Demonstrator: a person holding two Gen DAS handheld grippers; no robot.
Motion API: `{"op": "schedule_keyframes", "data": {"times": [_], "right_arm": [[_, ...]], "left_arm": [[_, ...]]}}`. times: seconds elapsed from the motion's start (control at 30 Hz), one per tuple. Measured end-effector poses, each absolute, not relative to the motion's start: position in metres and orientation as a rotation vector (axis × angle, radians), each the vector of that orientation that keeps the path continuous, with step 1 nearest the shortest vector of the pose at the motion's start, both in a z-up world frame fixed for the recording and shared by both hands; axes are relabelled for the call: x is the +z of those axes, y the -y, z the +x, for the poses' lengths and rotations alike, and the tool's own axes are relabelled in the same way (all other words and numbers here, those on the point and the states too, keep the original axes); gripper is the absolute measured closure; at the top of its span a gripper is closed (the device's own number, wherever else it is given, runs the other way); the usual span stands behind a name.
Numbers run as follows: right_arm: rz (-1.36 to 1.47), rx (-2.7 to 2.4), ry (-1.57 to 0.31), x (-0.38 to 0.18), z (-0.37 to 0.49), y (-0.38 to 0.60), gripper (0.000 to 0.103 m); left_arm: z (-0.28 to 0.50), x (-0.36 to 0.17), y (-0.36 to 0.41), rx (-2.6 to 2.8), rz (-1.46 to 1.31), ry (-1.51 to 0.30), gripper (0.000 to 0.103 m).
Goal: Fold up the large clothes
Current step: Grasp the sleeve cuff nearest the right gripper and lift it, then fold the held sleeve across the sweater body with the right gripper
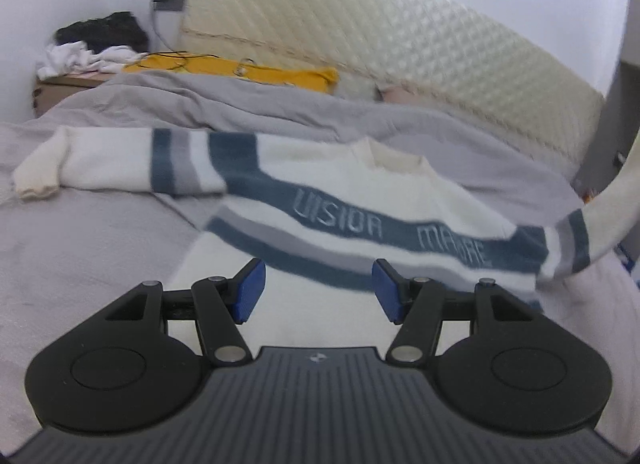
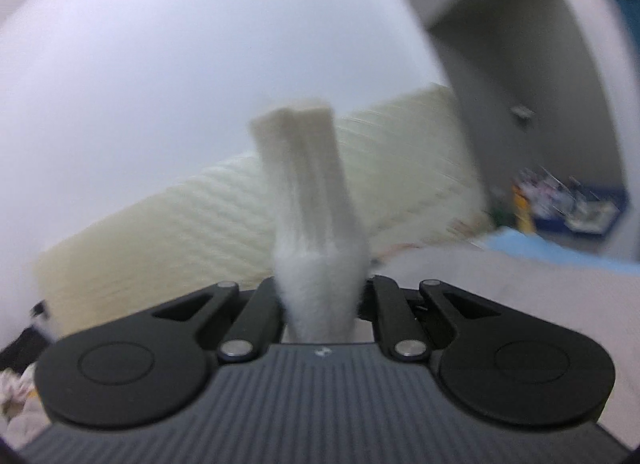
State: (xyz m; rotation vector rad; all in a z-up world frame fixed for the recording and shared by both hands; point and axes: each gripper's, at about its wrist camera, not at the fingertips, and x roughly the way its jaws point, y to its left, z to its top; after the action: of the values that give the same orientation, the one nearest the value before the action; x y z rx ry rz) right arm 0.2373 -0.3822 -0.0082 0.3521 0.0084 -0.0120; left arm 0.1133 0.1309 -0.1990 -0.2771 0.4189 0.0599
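One sleeve (image 2: 308,200) of the striped sweater (image 1: 360,200), spread unfolded on the bed (image 1: 80,248), rises clamped in the right gripper (image 2: 320,296) jaws, the left gripper (image 1: 318,288) jaws gaping empty above its hem.

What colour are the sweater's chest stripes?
Dark teal-blue and grey on the white sweater; clearest in the left wrist view.

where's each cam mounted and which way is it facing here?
Left wrist: on the left gripper, looking slightly down across the bed at the sweater; its blue pads stand open, empty.
Right wrist: on the right gripper, facing about level toward the wall, shut on the sweater's cuff.
Shared: the sweater, the cream headboard.
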Motion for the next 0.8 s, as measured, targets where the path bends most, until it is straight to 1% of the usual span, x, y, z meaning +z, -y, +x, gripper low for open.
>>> {"op": "schedule_keyframes", "data": {"times": [0.13,0.3,0.43,0.63,0.8], "right_arm": [[0.225,0.095,0.018,0.010,0.227,0.301,0.093],[0.138,0.232,-0.001,0.001,0.219,0.204,0.093],[0.008,0.336,-0.045,-0.031,0.208,0.125,0.093],[-0.099,0.437,-0.138,-0.103,0.187,0.033,0.093],[-0.112,0.491,-0.283,-0.164,0.188,-0.014,0.093]], "left_arm": [[0.112,-0.193,-0.159,0.068,-0.422,-0.438,0.038],[0.106,-0.192,-0.184,0.051,-0.502,-0.405,0.038],[0.107,-0.200,-0.208,0.069,-0.577,-0.416,0.038],[0.110,-0.211,-0.246,0.094,-0.733,-0.394,0.038],[0.119,-0.208,-0.253,0.123,-0.706,-0.357,0.038]]}}
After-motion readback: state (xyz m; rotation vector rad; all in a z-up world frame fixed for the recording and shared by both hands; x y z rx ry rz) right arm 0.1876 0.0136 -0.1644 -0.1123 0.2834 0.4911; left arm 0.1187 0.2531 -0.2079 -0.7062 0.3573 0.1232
